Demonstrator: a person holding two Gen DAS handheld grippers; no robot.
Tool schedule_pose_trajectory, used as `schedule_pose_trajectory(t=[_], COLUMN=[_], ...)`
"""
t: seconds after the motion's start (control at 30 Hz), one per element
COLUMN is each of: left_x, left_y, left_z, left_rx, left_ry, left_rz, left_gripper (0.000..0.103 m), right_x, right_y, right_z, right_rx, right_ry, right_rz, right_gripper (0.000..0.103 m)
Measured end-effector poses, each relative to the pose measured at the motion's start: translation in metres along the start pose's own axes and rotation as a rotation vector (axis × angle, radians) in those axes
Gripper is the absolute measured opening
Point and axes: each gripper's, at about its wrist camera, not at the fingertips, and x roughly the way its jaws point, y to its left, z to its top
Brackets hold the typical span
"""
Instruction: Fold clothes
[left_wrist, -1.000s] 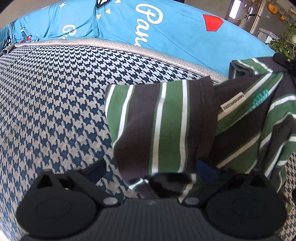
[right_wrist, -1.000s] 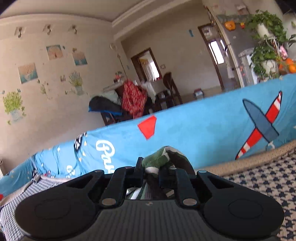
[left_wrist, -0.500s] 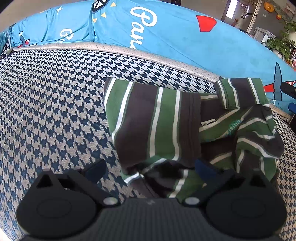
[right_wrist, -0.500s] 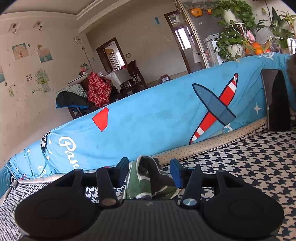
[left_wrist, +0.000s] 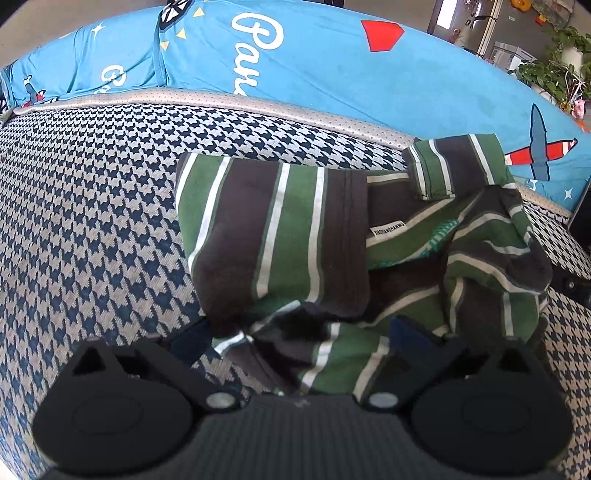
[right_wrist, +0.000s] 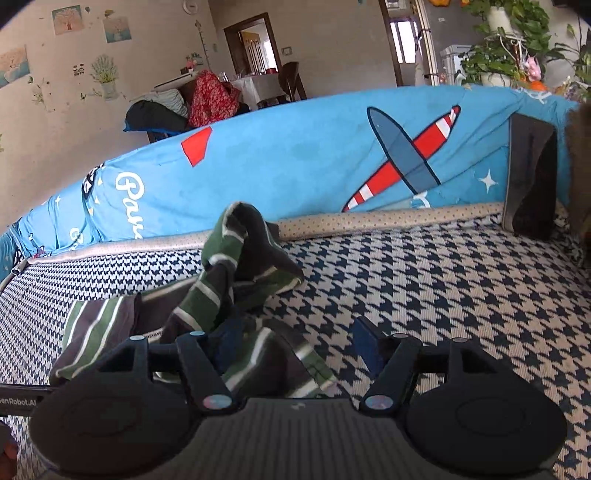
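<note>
A green, dark grey and white striped shirt (left_wrist: 280, 229) lies crumpled on the houndstooth sofa seat (left_wrist: 92, 206), a white label showing near its middle. My left gripper (left_wrist: 299, 336) is open, low over the shirt's near edge, with loose cloth lying between its wide-spread fingers. In the right wrist view the same shirt (right_wrist: 218, 288) sits in a heap with one fold standing up. My right gripper (right_wrist: 295, 343) is open at the heap's right side; its left pad (right_wrist: 229, 343) touches the cloth and its right pad (right_wrist: 365, 343) is over bare seat (right_wrist: 443, 288).
A blue printed cover (left_wrist: 314, 66) drapes the sofa back behind the shirt. A dark grey cloth (right_wrist: 528, 177) hangs over it at the far right. Potted plants (right_wrist: 495, 55) stand behind the sofa. A table with piled clothes (right_wrist: 207, 96) is in the room beyond.
My right gripper was shut on a raised fold of the shirt, then opened and let it drop onto the seat. The shirt sank from hanging to lying. The left gripper stayed open.
</note>
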Motion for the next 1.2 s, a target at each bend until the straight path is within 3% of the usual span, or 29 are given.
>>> schedule_pose_trajectory(t=[0.33,0.4,0.53,0.67,0.8,0.9,1.03,1.1,1.2], left_x=[0.010,0.010,0.010,0.009,0.009,0.009,0.009,0.010,0.011], left_y=[-0.007,-0.007,-0.006,-0.006,-0.005,-0.005,-0.006,-0.007,-0.007], left_z=[0.001,0.001,0.001,0.001,0.002,0.001,0.000,0.000,0.000], left_rx=[0.024,0.025,0.025,0.022,0.018,0.020,0.029,0.035,0.039], left_ry=[0.013,0.014,0.014,0.011,0.010,0.009,0.006,0.004,0.000], left_rz=[0.008,0.006,0.004,0.003,0.004,0.006,0.012,0.017,0.024], left_gripper=[0.103,0.103,0.103,0.103,0.103,0.103,0.103,0.103,0.103], right_x=[0.025,0.029,0.031,0.021,-0.001,-0.025,-0.049,-0.054,-0.057], right_y=[0.002,0.005,0.008,0.011,0.001,-0.015,-0.037,-0.051,-0.070], right_z=[-0.016,-0.019,-0.017,-0.012,0.002,0.016,0.023,0.023,0.021], right_rx=[-0.006,-0.010,0.003,0.008,0.076,0.117,0.129,0.156,0.237], right_ry=[0.046,0.047,0.051,0.004,-0.105,-0.213,-0.336,-0.343,-0.266], right_rz=[0.049,0.058,0.104,0.082,-0.020,-0.197,-0.497,-0.563,-0.498], right_gripper=[0.066,0.058,0.020,0.011,0.011,0.010,0.008,0.009,0.014])
